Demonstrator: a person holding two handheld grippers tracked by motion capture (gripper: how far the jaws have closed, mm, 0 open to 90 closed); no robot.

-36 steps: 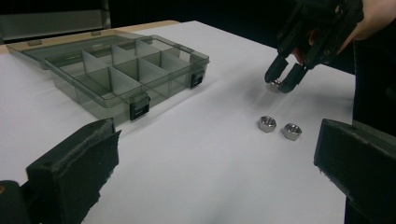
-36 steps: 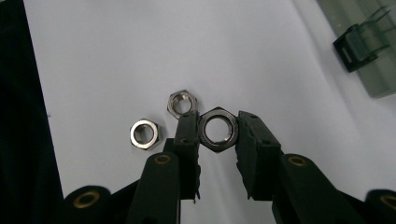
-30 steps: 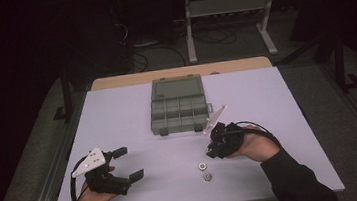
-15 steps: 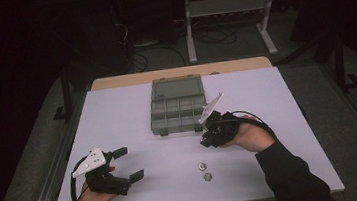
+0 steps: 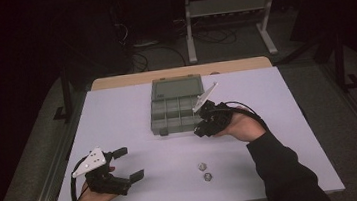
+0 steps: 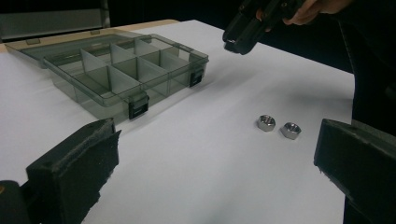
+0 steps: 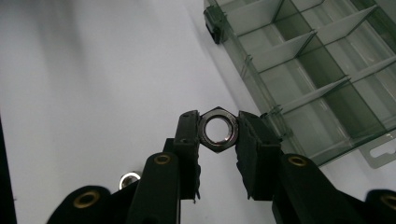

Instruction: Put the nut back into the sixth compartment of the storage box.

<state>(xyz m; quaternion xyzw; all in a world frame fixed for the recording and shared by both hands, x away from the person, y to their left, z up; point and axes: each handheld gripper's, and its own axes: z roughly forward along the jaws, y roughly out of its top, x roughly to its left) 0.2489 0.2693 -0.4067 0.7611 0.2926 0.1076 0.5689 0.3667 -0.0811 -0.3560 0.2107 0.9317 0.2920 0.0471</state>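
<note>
Steel hex nut (image 7: pixel 218 129) is pinched flat-to-flat between the right gripper (image 7: pixel 217 135)'s two black pads, hole facing the camera, so that gripper is clamped on it with the nut sitting right at the fingertips. In the high view the right gripper (image 5: pixel 205 126) hangs above the white table (image 5: pixel 118 117), just beside the near right corner of the smoky clear organizer box (image 5: pixel 175 112), not over any compartment as far as I can tell.

Count time: three nuts total. One in the jaws, plus two loose nuts (image 5: pixel 204 172) lying side by side on the table, nearer the person and well apart from the box. From the left gripper view those two (image 6: pixel 278 127) sit almost touching each other.

One box, lid flipped open flat behind it, two dark latches on the front wall. Can't make out anything in the compartments.

Left gripper (image 5: pixel 124 164) rests low at the near left of the table, jaws spread wide, nothing between them. Two grippers, one hand on each.
</note>
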